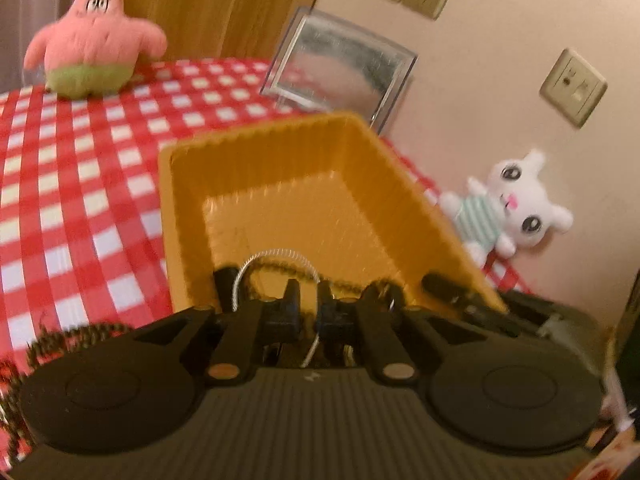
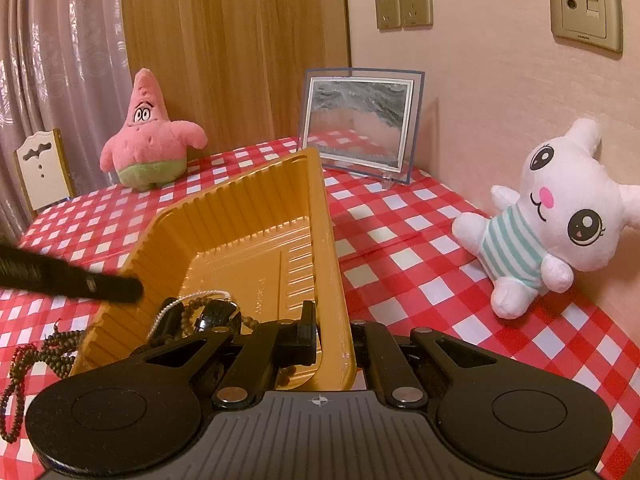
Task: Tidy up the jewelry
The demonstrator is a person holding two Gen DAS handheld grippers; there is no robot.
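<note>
Clamping the near right rim of the yellow tray [image 2: 256, 216], the right gripper [image 2: 334, 334] has its jaws closed on the thin plastic wall, one finger inside the tray and one outside, and the tray sits tilted on the red checked tablecloth [image 2: 400, 240]. Just left of that inner finger, in the tray's near corner, lie a silver chain [image 2: 188, 298] and part of a dark bead necklace [image 2: 188, 314]; the rest of the beads trail over the tray's left wall onto the cloth. The left gripper [image 1: 309, 300] is over the tray's near edge, its jaws nearly closed with only a narrow gap, and the silver chain [image 1: 276, 258] loops ahead of its fingertips and runs down between them; blur hides whether the pads actually pinch it. Beads [image 1: 60, 338] lie on the cloth to its left. Beyond both grippers stand a pink star plush [image 2: 150, 144], a framed picture [image 2: 358, 120] and, to the right, a white plush [image 2: 552, 208].
</note>
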